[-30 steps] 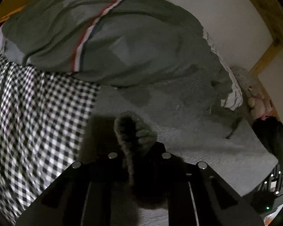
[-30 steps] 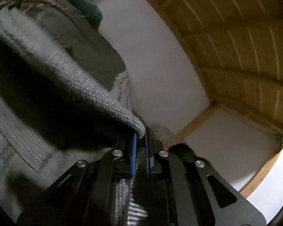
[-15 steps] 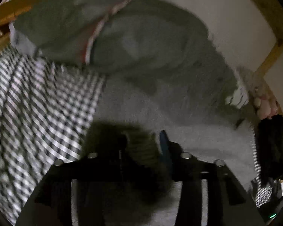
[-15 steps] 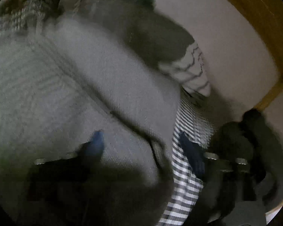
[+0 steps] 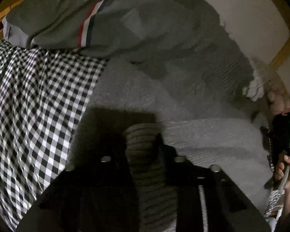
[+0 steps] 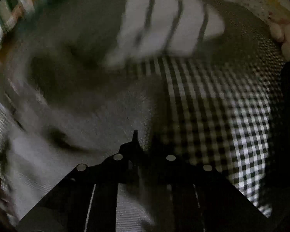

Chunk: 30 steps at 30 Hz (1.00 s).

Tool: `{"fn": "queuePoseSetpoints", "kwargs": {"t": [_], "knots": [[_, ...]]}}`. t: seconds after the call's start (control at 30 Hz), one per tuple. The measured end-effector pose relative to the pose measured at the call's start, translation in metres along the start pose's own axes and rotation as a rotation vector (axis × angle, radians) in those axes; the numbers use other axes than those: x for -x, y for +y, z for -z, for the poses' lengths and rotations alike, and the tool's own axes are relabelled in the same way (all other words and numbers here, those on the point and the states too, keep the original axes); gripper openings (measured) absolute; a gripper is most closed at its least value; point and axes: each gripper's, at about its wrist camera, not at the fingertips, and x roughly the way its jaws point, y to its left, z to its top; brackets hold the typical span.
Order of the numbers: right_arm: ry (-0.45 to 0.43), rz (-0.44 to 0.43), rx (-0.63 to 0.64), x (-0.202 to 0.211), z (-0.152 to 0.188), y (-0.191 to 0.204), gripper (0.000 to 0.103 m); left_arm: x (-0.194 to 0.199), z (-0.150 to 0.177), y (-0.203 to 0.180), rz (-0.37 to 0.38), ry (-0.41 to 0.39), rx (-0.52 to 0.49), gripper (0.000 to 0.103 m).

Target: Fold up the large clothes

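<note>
1. sweater (image 5: 183, 100), grey knit, lay spread over the checked cloth (image 5: 34, 104), its flat body running up and to the right from the left gripper (image 5: 143, 145) in the left wrist view
2. left gripper's jaws were closing on a bunched ribbed edge of the sweater, the knit roll standing up between them and the pads pressing on it
3. key relation: the rest of the sweater lay ahead and to the right of that pinched edge, so a fold would likely carry the edge forward across the body
4. right gripper (image 6: 143, 148) had its jaws together with nothing seen between them; it sat over the sweater's edge where grey knit met checked cloth (image 6: 232, 116), view blurred
5. hand (image 5: 286, 172) on the right gripper showed at the right rim of the left view, just beside the sweater's far edge
6. both grippers pointed steeply down at the bed
7. grey garment with a red, white and dark stripe (image 5: 87, 25) lay piled beyond the sweater; striped white cloth (image 6: 164, 25) near it
</note>
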Motion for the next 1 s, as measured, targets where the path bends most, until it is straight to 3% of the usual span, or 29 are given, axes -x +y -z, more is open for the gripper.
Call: {"fn": "queuePoseSetpoints", "kwargs": {"t": [0.07,0.1,0.17,0.2,0.27,0.37,0.4,0.43,0.47,0.5,0.53,0.57,0.63,0.77,0.87,0.9,1.0], "knots": [[-0.092,-0.09,-0.143,0.021,-0.003,-0.025,0.011,0.011,-0.003,0.005,-0.009,-0.051,0.003,0.022],[-0.079,-0.105,-0.21,0.016,-0.001,-0.037,0.011,0.01,-0.004,0.006,-0.02,-0.059,0.009,0.022],[-0.021,-0.054,-0.213,-0.009,0.002,-0.05,0.011,0.002,-0.006,0.01,-0.014,-0.04,0.03,0.022],[-0.034,-0.052,-0.241,-0.013,0.01,-0.056,0.011,0.001,-0.005,0.009,-0.012,-0.044,0.037,0.022],[-0.071,-0.125,-0.341,-0.016,0.014,-0.074,0.011,0.002,0.0,0.008,-0.027,-0.052,0.024,0.026],[0.011,-0.024,-0.232,-0.038,0.015,-0.063,0.017,-0.009,0.005,0.013,-0.02,-0.019,0.027,0.031],[-0.008,0.015,-0.166,-0.031,0.015,-0.054,0.03,-0.004,0.004,0.016,0.005,-0.026,0.045,0.034],[-0.031,0.039,-0.126,-0.024,0.014,-0.049,0.053,0.003,0.002,0.016,0.013,-0.042,0.06,0.044],[-0.075,0.059,-0.088,-0.012,0.012,-0.042,0.069,0.02,0.001,0.017,-0.012,-0.091,0.076,0.06],[-0.175,0.087,-0.034,0.015,0.013,-0.031,0.096,0.04,0.0,0.019,-0.022,-0.158,0.087,0.068],[-0.246,0.102,0.0,0.033,0.014,-0.023,0.1,0.065,0.0,0.016,-0.016,-0.25,0.09,0.08],[-0.3,0.119,0.052,0.053,0.018,-0.009,0.099,0.082,0.001,0.011,-0.02,-0.306,0.085,0.09],[-0.268,0.167,0.121,0.062,0.023,0.015,0.1,0.095,0.005,-0.006,-0.013,-0.346,0.054,0.095],[-0.141,0.186,0.191,0.028,0.056,0.062,0.099,0.049,0.028,-0.064,-0.098,-0.255,-0.106,0.095],[-0.026,0.234,0.2,-0.016,0.083,0.073,0.099,-0.007,0.049,-0.088,-0.258,-0.155,-0.224,0.095],[-0.003,0.245,0.197,-0.032,0.092,0.068,0.099,-0.019,0.054,-0.085,-0.278,-0.13,-0.234,0.096],[-0.017,0.257,0.198,-0.028,0.094,0.067,0.099,-0.022,0.051,-0.074,-0.244,-0.117,-0.195,0.098]]}}
